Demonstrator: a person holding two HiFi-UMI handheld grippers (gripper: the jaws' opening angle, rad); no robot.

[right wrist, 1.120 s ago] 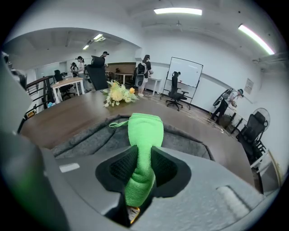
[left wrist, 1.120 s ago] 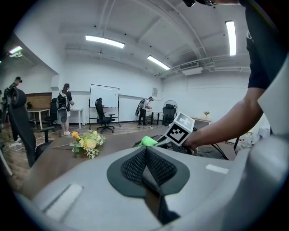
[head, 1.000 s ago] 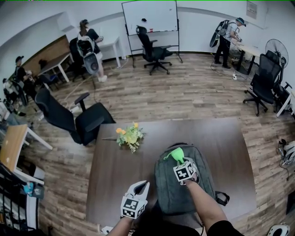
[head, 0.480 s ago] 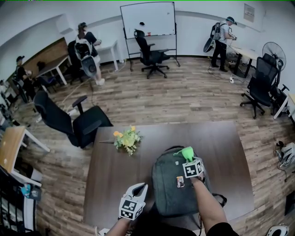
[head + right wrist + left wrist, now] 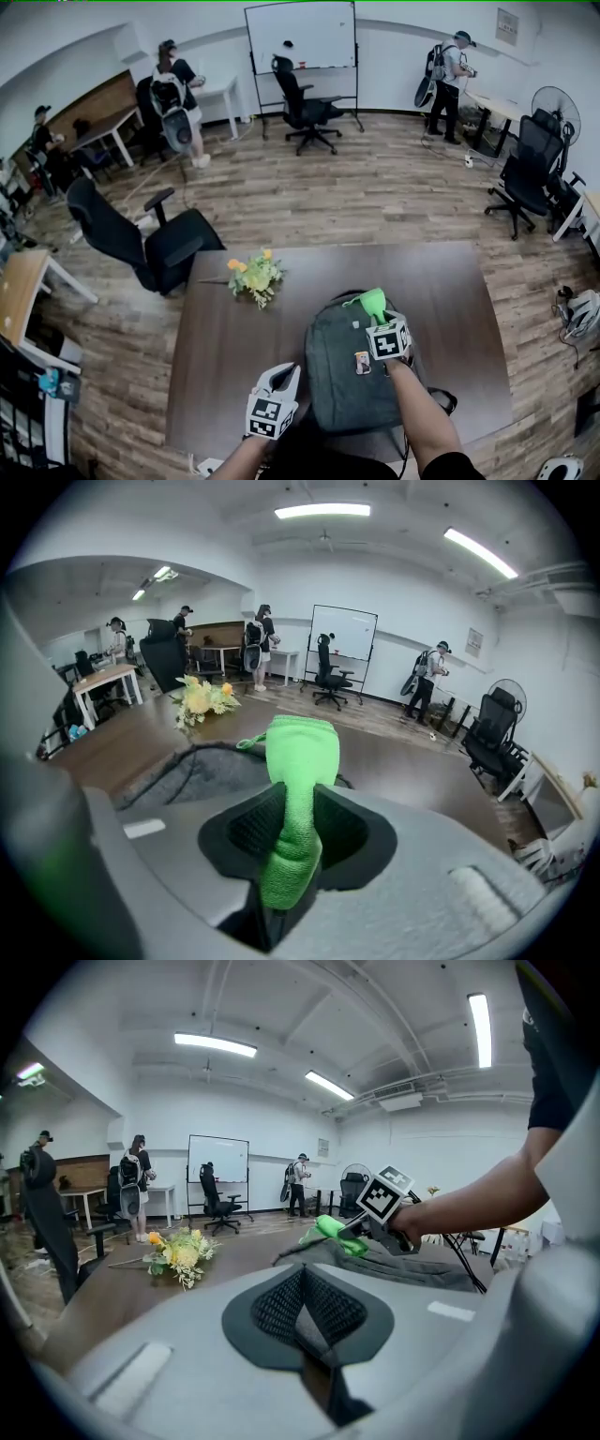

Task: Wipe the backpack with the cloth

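Right gripper (image 5: pixel 378 317): jaws clamped on green cloth (image 5: pixel 373 302), over top end of backpack (image 5: pixel 342 384) lying flat on tabletop (image 5: pixel 234 366). Left gripper (image 5: pixel 284 378): jaws together, empty, beside backpack. Risk: unsteadied backpack may slide under wiping stroke.

Table (image 5: pixel 234 375): stood close in front, in the middle of the room.
Backpack (image 5: pixel 342 394): lay flat on the table, right of the middle, by the near edge.
Cloth (image 5: pixel 373 302): sat between the jaws of the right gripper (image 5: pixel 377 317), over the far end of the backpack.
Left gripper (image 5: pixel 284 375): hung over the table, just left of the backpack, apart from it.
Flowers (image 5: pixel 251 277): lay on the table, near the far left corner, well apart from the backpack.
Near chair (image 5: pixel 155 244): stood on the floor, just beside the table's far left corner.
Whiteboard (image 5: pixel 300 36): stood by the far wall, with a far chair (image 5: pixel 305 108) right before it.
Fan (image 5: pixel 561 103): stood far off on the right, behind a side chair (image 5: pixel 525 169).
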